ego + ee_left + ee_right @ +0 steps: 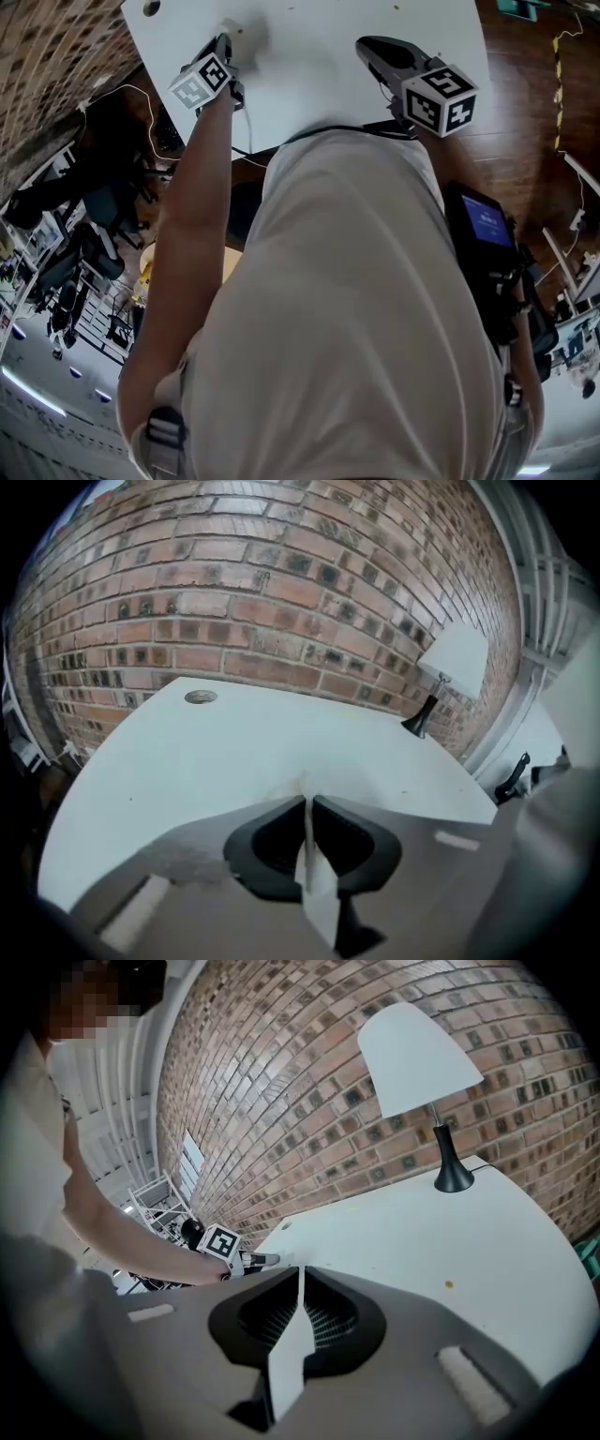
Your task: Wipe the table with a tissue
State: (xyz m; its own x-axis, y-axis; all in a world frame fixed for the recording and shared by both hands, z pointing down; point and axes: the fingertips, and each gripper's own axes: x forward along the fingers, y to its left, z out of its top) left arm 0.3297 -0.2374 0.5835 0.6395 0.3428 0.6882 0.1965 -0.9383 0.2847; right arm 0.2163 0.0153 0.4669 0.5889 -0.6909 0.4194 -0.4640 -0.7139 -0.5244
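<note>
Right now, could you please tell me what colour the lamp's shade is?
The lampshade is white; right gripper view shows it best.

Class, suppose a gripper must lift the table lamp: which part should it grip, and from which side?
Probably the thin upright stem of the lamp, approached level from the table's open side; the shade is a wide cone and the base sits flat.

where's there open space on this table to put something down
Most of the white table is bare: the wide middle between the grommet hole and the lamp is free. Only the lamp's corner and the spot where the left hand-held gripper holds the tissue are taken.
</note>
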